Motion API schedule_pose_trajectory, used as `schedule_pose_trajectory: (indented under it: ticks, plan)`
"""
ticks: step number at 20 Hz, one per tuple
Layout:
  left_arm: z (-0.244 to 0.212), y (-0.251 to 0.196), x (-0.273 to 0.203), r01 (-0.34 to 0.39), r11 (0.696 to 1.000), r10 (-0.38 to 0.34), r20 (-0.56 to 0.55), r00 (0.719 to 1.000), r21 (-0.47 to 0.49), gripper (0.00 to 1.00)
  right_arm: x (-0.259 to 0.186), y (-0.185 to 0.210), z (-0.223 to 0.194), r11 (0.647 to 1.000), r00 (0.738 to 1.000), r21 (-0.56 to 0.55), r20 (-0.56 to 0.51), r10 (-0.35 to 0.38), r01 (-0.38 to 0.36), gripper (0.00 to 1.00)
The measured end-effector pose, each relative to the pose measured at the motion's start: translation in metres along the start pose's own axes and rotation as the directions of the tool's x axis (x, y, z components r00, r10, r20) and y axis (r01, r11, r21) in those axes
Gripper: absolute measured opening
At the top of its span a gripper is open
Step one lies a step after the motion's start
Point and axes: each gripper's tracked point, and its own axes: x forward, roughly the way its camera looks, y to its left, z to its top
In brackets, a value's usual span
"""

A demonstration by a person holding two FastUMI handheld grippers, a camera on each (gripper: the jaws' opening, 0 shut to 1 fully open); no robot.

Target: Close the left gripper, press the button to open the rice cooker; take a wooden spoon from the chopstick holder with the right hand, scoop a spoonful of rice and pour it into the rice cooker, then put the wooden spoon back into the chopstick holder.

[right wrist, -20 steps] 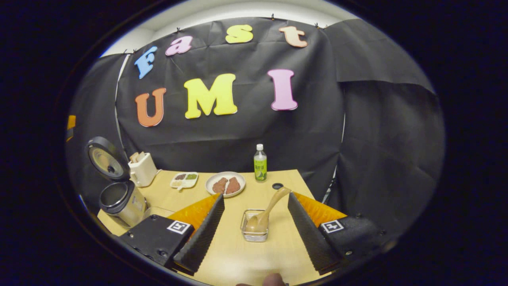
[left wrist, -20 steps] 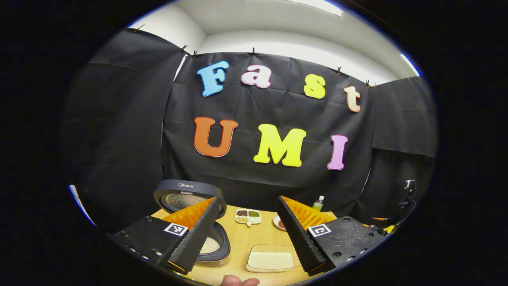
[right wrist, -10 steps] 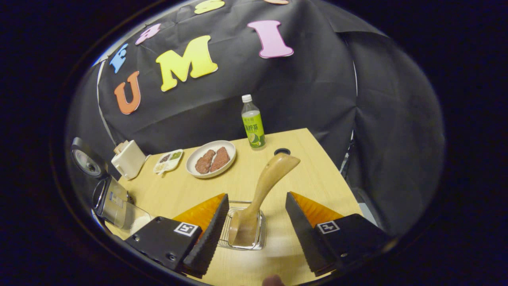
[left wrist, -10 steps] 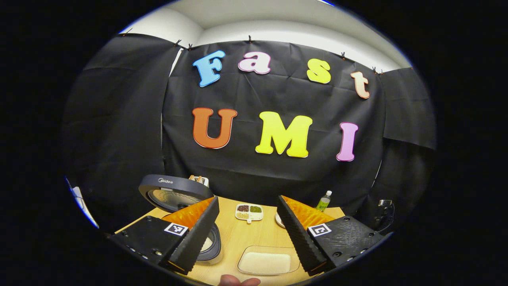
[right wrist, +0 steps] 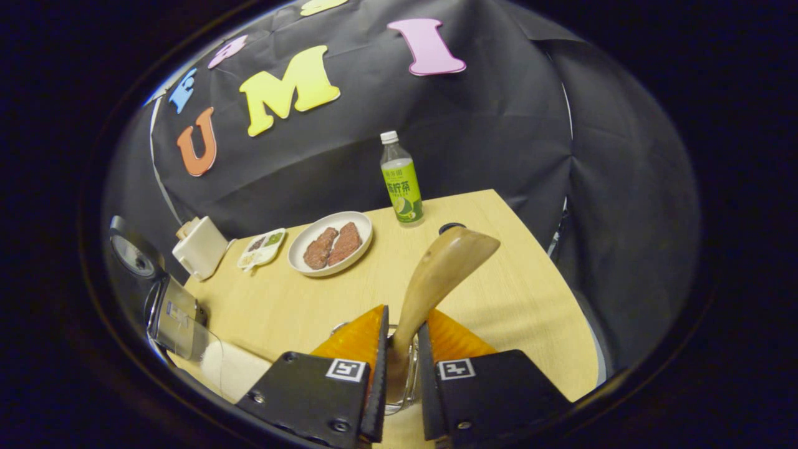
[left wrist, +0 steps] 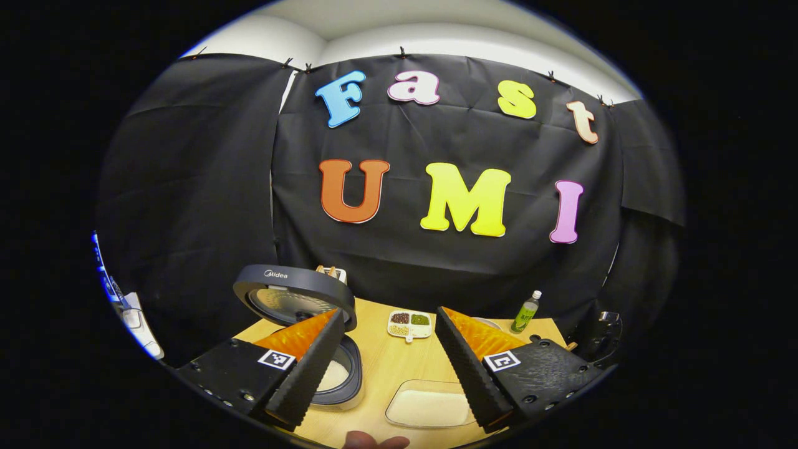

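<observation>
In the left gripper view the rice cooker (left wrist: 341, 374) stands open, its dark lid (left wrist: 293, 298) tipped up and white rice in its pot. My left gripper (left wrist: 389, 315) hangs open above the table in front of it, with nothing between its fingers. A clear tray of rice (left wrist: 429, 408) lies just ahead. In the right gripper view my right gripper (right wrist: 404, 318) is shut on the handle of the wooden spoon (right wrist: 446, 268), which leans up and to the right. Its bowl sits low in the chopstick holder (right wrist: 411, 374), mostly hidden by the fingers. The cooker (right wrist: 171, 315) stands far left.
A plate with two pieces of meat (right wrist: 330, 243), a green bottle (right wrist: 401, 181), a small divided dish (right wrist: 262, 247) and a white box (right wrist: 199, 251) stand along the back of the wooden table (right wrist: 511, 293). The rice tray (right wrist: 230, 369) lies beside the cooker.
My right gripper came down over the chopstick holder and closed from wide open onto the spoon's handle. My left gripper stayed open and drifted slightly.
</observation>
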Motion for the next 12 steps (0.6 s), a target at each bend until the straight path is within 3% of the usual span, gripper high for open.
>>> schedule_pose_trajectory:
  ticks: [6, 12]
  plan:
    - [0.005, 0.007, -0.003, 0.015, 0.999, -0.015, 0.003, 1.0, -0.028, 0.95, -0.021, 0.011, 0.006, 1.0, 1.0, 0.02, 0.012, -0.022, 0.022, 0.09]
    - [0.01, 0.033, -0.019, 0.062, 0.998, -0.063, 0.051, 0.997, 0.019, 0.95, -0.063, 0.024, 0.049, 0.992, 0.981, 0.042, 0.148, -0.123, 0.118, 0.08]
